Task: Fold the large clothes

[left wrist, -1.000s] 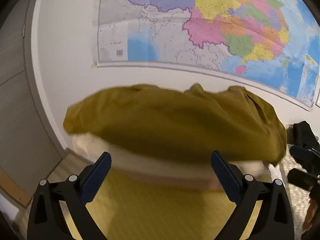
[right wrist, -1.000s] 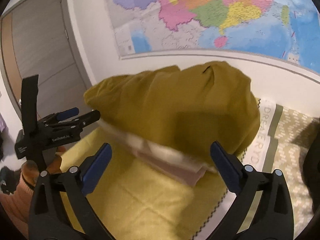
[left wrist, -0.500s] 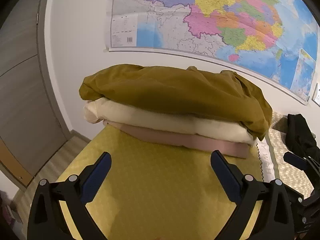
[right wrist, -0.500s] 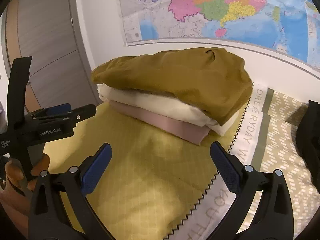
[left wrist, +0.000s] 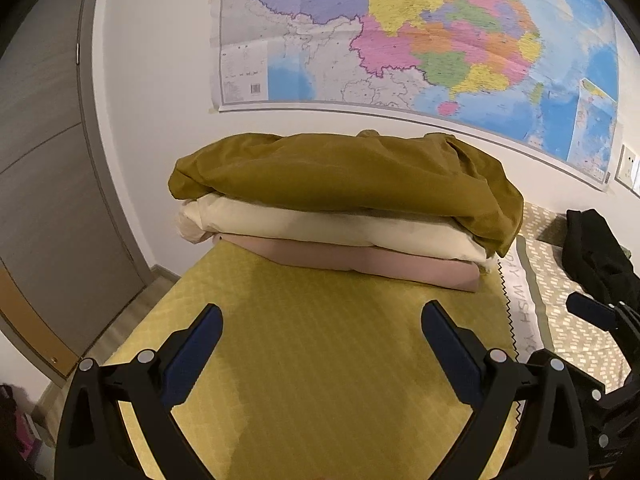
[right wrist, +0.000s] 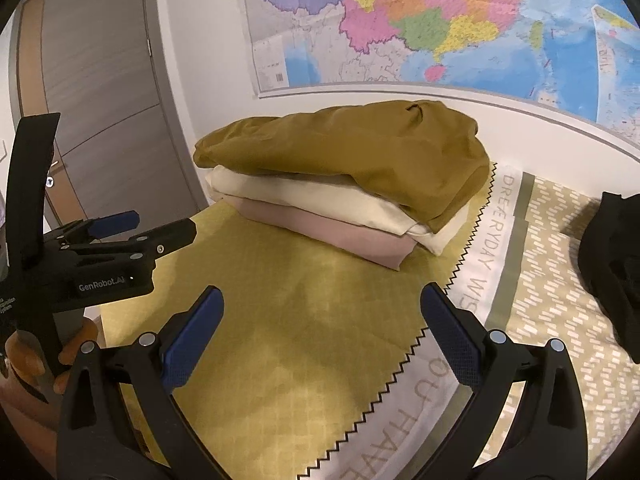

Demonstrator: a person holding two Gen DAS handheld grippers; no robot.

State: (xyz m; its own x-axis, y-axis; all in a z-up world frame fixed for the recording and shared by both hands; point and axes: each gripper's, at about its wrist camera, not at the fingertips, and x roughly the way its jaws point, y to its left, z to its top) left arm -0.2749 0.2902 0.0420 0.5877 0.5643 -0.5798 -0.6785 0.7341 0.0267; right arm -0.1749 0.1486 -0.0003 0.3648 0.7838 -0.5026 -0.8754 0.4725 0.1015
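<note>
At the far end of the yellow-green quilted bed cover (left wrist: 328, 360), against the white wall under the big coloured wall map (left wrist: 420, 40), sits a stack of three folded garments: mustard-olive soft cloth one (left wrist: 344, 176) on top, cream one (left wrist: 320, 228) in the middle, dusty-pink one (left wrist: 360, 258) at the bottom.

Left gripper (left wrist: 320, 340): blue-padded jaws spread wide, nothing between them, hovering above bare cover short of the stack. Right gripper (right wrist: 320, 320): same, wide and empty.

Step in hand, as I read it: stack looks placed, both tools clear of it. To do it well, back off level and high enough that no pad snags the pink edge. Don't drag the cover, or the pile shifts.

Stack condition: the top piece is lumpy, its right end drooping over the cream and pink layers, with a small pucker near the back. The lower two are flat and fairly square. The cream corner pokes out at right, near the zigzag-edged white lettered strip (right wrist: 486, 264).

Likely next: the black bundle of fabric (right wrist: 612, 272) at right, well apart from the stack.
</note>
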